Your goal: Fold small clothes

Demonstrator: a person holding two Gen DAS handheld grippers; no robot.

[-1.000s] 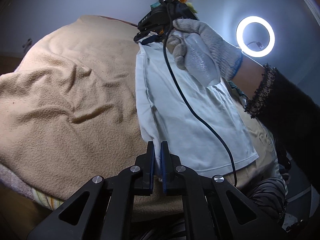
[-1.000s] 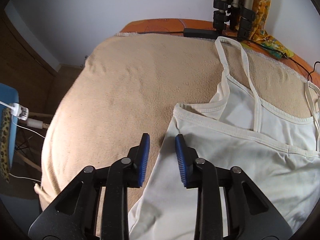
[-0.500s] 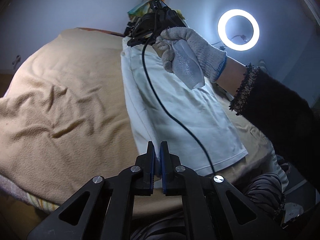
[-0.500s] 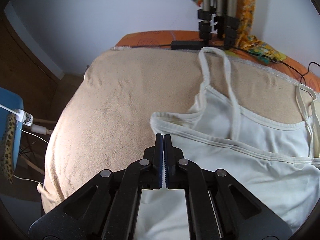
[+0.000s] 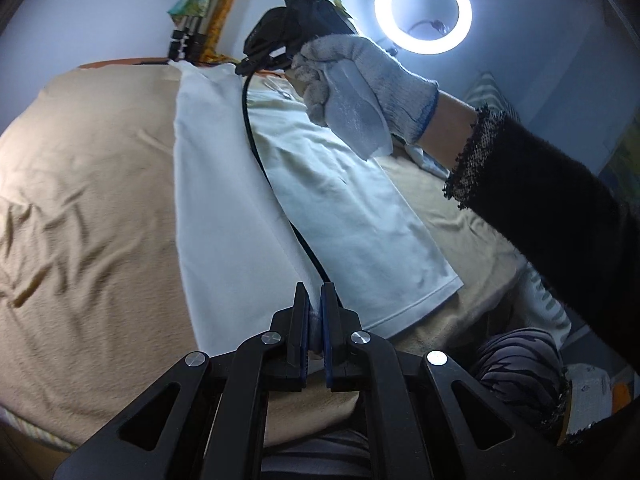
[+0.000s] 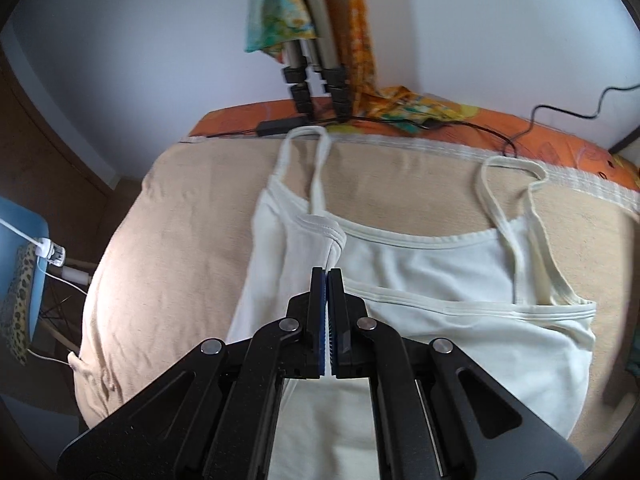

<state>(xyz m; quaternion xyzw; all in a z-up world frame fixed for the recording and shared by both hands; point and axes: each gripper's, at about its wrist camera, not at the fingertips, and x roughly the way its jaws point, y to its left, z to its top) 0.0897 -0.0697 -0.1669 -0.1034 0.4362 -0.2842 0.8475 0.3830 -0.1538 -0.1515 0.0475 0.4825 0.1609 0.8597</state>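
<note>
**Here: white camisole held at both ends over a tan blanket**

Here the white camisole [image 6: 440, 280] lies on a tan blanket [image 6: 168, 248], its two thin straps [image 6: 316, 160] reaching toward the far edge of the bed. One side of the garment is raised off the blanket along its length, forming a fold ridge between the two grippers.

The right gripper [image 6: 328, 276] is pinched closed on the top hem near one strap, with a thin layer of cloth between its blue pads. The left gripper [image 5: 315, 300] is clamped on the bottom hem of the same raised edge; white fabric shows between its fingers.

In the left wrist view, a gloved hand [image 5: 360, 84] grasps the handle of the other gripper, from which a black cable [image 5: 264, 168] trails across the cloth. A lit ring light [image 5: 423, 12] glows behind it.

In the right wrist view, tripod legs [image 6: 316, 60] draped with patterned orange fabric [image 6: 352, 20] stand past the head of the bed, on an orange sheet [image 6: 240, 116]. A blue chair [image 6: 24, 264] stands beside the bed
</note>
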